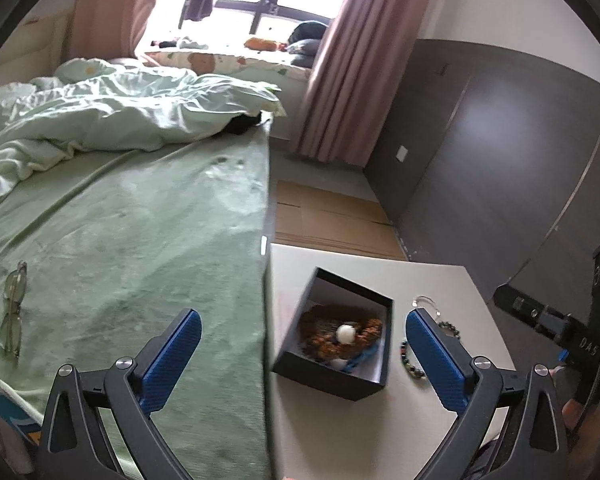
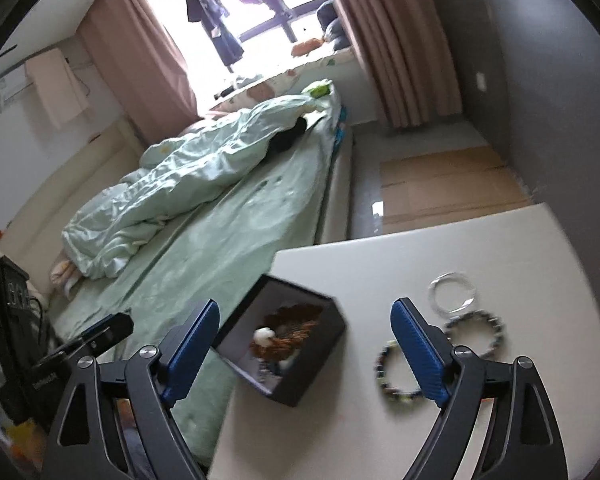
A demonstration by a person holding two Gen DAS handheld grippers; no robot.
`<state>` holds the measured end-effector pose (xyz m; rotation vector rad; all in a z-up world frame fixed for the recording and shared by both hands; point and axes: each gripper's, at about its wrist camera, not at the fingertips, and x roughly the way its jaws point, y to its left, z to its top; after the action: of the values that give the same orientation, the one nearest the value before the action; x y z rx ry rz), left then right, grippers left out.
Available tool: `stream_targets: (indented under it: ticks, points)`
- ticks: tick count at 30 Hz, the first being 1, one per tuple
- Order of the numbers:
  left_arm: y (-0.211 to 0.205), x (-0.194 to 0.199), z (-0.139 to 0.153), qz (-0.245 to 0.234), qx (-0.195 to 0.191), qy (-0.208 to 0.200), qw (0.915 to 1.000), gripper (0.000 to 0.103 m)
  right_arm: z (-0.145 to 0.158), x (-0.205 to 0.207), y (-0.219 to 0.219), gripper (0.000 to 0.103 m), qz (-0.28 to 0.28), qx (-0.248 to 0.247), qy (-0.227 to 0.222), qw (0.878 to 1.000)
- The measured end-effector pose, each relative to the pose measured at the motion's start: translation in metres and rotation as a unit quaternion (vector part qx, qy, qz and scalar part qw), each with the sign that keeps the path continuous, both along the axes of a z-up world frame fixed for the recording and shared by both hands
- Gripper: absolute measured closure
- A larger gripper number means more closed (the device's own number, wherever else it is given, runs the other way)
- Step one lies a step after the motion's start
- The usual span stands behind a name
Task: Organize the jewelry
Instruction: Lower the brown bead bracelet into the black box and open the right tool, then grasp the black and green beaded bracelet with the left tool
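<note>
A: Bracelets (image 2: 398, 368) are laid on the tabletop (image 2: 500, 240), beside the box (image 2: 284, 344). Light, floppy, slippery.

B: Both hand-held grippers, left (image 1: 302, 358) and right (image 2: 304, 346), are spread wide, empty. One beaded side should be pinched.

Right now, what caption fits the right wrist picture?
Open right gripper above black box, three bracelets loose on the table.

You've got a matt black cardboard-looking box (image 2: 288, 354) on a smooth, matt white table (image 2: 480, 240). Beside it lie glossy bead bracelets (image 2: 476, 334) and a clear, shiny bangle (image 2: 452, 292). The bed sheet (image 1: 132, 240) looks like soft, fuzzy green cloth; your finger pads (image 1: 172, 364) are textured blue.
</note>
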<state>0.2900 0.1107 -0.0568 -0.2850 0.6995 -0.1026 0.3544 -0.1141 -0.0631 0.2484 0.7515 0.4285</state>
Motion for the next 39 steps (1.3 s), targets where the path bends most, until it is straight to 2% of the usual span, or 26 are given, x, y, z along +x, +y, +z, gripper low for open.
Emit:
stream_targets:
  ticks: [3, 6, 9, 14, 26, 29, 31, 35, 37, 39]
  points:
    - [-0.014, 0.000, 0.001, -0.010, 0.008, 0.000, 0.9999, 0.001, 0.008, -0.008, -0.017, 0.015, -0.008, -0.005, -0.016, 1.000]
    - [-0.028, 0.001, 0.000, -0.021, 0.013, 0.002, 0.9997, 0.001, 0.009, -0.010, -0.031, 0.014, -0.018, -0.016, -0.013, 1.000]
    - [-0.041, 0.002, -0.001, -0.028, 0.016, 0.002, 0.9995, 0.001, 0.011, -0.014, -0.047, 0.000, -0.039, -0.020, -0.014, 0.999]
    - [-0.071, 0.002, -0.001, -0.047, 0.021, 0.002, 0.9987, 0.001, 0.013, -0.019, -0.078, 0.000, -0.061, -0.004, -0.015, 0.998]
    - [-0.135, 0.008, -0.012, -0.106, 0.040, 0.011, 0.9934, 0.003, -0.007, -0.034, -0.145, 0.000, -0.044, 0.029, -0.005, 0.999]
    - [-0.152, 0.011, -0.017, -0.120, 0.045, 0.020, 0.9915, 0.012, -0.017, -0.036, -0.157, 0.000, -0.046, 0.028, 0.005, 0.999]
    - [-0.163, 0.016, -0.024, -0.125, 0.051, 0.037, 0.9902, 0.025, -0.025, -0.036, -0.166, 0.001, -0.047, 0.032, 0.012, 0.998]
    - [-0.177, 0.027, -0.039, -0.121, 0.053, 0.067, 0.9890, 0.034, -0.039, -0.034, -0.181, 0.006, -0.050, 0.042, 0.026, 0.998]
    - [-0.184, 0.031, -0.047, -0.118, 0.058, 0.079, 0.9882, 0.040, -0.045, -0.032, -0.186, 0.015, -0.050, 0.046, 0.032, 0.997]
    - [-0.189, 0.036, -0.055, -0.113, 0.064, 0.095, 0.9869, 0.047, -0.050, -0.030, -0.189, 0.018, -0.049, 0.051, 0.038, 0.997]
